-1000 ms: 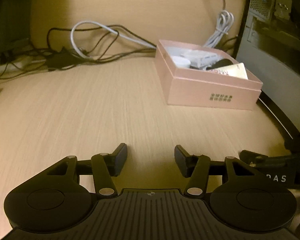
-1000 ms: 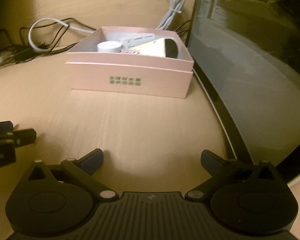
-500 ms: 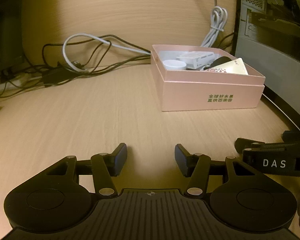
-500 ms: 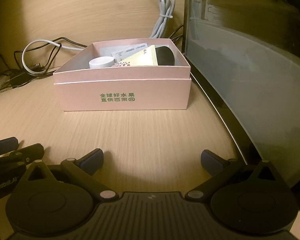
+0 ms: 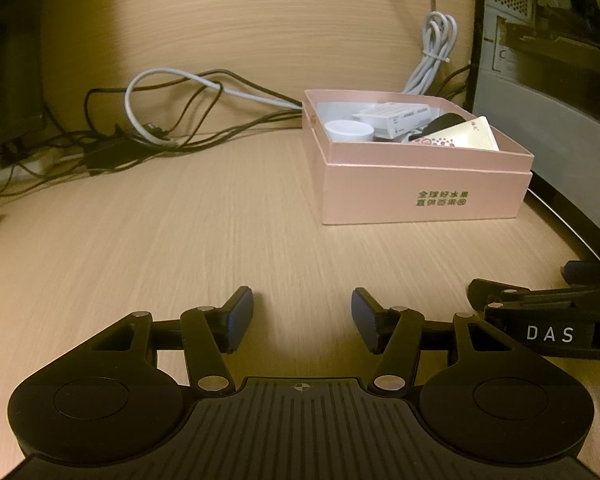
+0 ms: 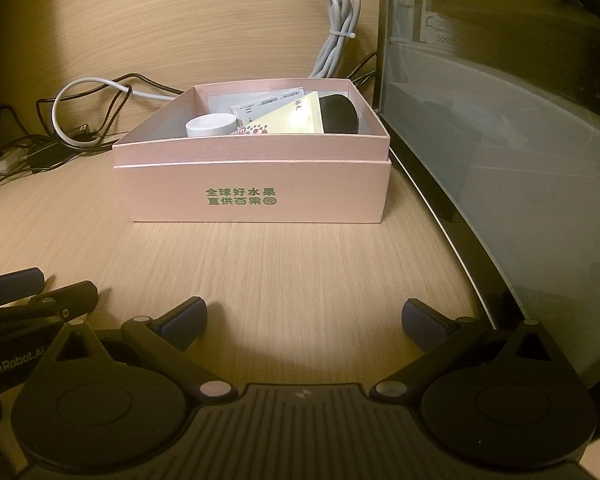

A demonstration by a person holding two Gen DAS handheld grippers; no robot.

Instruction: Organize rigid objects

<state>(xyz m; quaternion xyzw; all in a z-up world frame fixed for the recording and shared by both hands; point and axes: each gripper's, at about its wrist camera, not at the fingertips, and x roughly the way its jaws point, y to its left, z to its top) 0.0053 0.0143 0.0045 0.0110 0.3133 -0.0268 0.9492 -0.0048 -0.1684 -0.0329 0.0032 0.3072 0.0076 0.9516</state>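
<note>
A pink open box (image 5: 420, 196) (image 6: 256, 196) with green lettering stands on the wooden desk. Inside it lie a white round jar (image 6: 211, 125), a white labelled carton (image 6: 266, 102), a yellow-green packet (image 6: 288, 120) and a black rounded object (image 6: 339, 114). My left gripper (image 5: 302, 314) is open and empty, low over the desk, to the front left of the box. My right gripper (image 6: 304, 318) is open wide and empty, directly in front of the box. Each gripper shows at the edge of the other's view.
A computer case with a glass side panel (image 6: 500, 160) stands close to the right of the box. Tangled black and white cables (image 5: 172, 120) lie at the back left by the wooden back wall. A bundled grey cable (image 6: 338, 44) hangs behind the box.
Both grippers have drawn back from the box and levelled out, the right one now squarely facing the box's front. Both stayed open and empty.
</note>
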